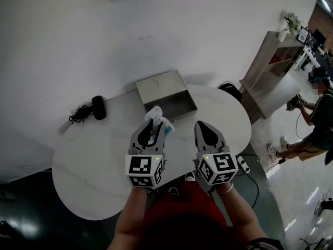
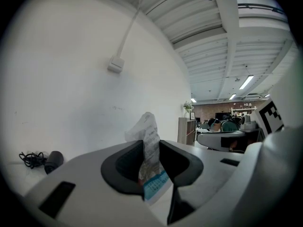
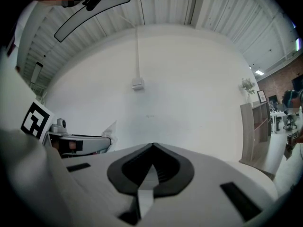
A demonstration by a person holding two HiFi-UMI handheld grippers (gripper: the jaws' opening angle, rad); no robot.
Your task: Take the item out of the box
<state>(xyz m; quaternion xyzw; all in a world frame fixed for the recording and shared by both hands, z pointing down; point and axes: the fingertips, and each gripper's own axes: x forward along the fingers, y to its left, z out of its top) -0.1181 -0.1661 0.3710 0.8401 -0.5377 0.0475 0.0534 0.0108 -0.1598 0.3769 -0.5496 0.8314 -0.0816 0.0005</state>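
My left gripper (image 2: 151, 150) is clamped on a thin, crinkly white packet (image 2: 146, 126) with blue print. The dark pads pinch the packet across its lower middle. Its crumpled top stands up above the jaws and a blue-printed corner hangs below them.

My right gripper (image 3: 152, 145) is just beside the left one. Its jaws are together with nothing between them.

Just beyond the left gripper's tips sits the grey box (image 1: 174, 100), open, with its lid (image 1: 162, 83) folded back on the far side. From the head view I judge the packet is lifted clear of the box and held in the air above the white table (image 1: 93, 160), on the near side of the box.

Off to the left of the left gripper, well apart, a black adapter and a tangle of cable (image 1: 88, 111) lie on the table.

The main risk I see is the grip. The packet is slick film and only a narrow band of it is pinched. A quick swing or a snag could let it slide out and drop, perhaps back into the box. The loose top could also catch the box wall if I carry it low. The two grippers are close, so a sideways move could knock them together.

Both grippers point away from me toward the white wall, side by side. The left tips very slightly downward and the right is level. My forearms reach in from below, behind the marker cubes.
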